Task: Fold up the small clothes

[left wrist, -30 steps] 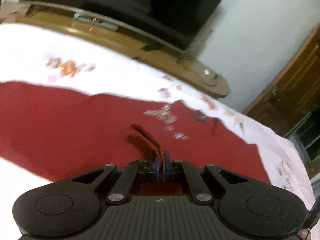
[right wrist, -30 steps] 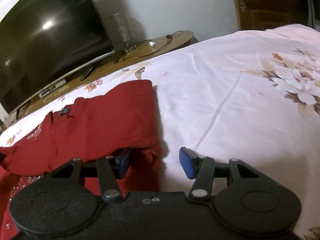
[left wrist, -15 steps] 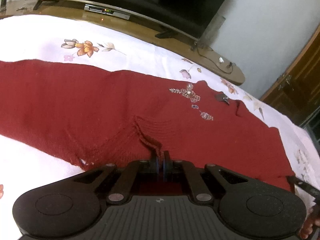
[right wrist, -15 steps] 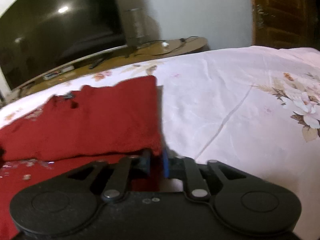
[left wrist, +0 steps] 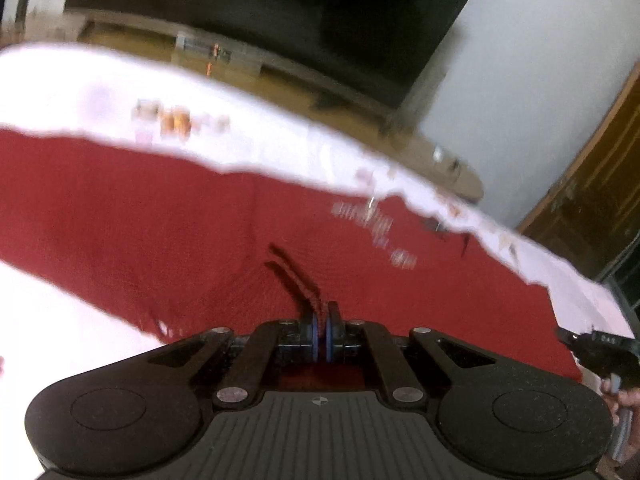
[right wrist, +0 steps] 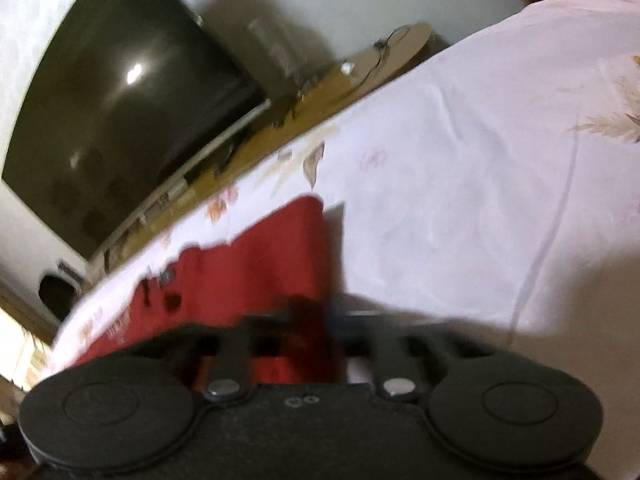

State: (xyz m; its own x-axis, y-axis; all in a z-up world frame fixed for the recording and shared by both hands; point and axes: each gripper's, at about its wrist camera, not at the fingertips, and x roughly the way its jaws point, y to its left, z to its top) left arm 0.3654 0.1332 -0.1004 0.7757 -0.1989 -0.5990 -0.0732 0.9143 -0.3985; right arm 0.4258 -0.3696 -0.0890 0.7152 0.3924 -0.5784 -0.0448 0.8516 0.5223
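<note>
A dark red knitted garment [left wrist: 200, 216] with a small beaded motif [left wrist: 372, 224] lies spread on a white floral bedsheet [left wrist: 80, 92]. My left gripper [left wrist: 322, 332] is shut on a pinched ridge of the red fabric at its near edge. In the right wrist view the garment [right wrist: 260, 264] lies to the left, and my right gripper [right wrist: 316, 316] is shut on its right-hand edge, with the fabric bunched between the fingers. Both views are blurred by motion. The right gripper's body also shows at the right edge of the left wrist view [left wrist: 600, 348].
A large dark television [right wrist: 120, 112] stands on a low wooden stand [left wrist: 280, 76] beyond the bed's far edge. A wooden cabinet [left wrist: 592, 188] stands at the right by a pale wall. Bare bedsheet [right wrist: 480, 180] stretches to the right of the garment.
The right gripper closed on the garment's right edge, having been open a second ago. Both grippers are now moving with the fabric held; the left stayed shut throughout.
</note>
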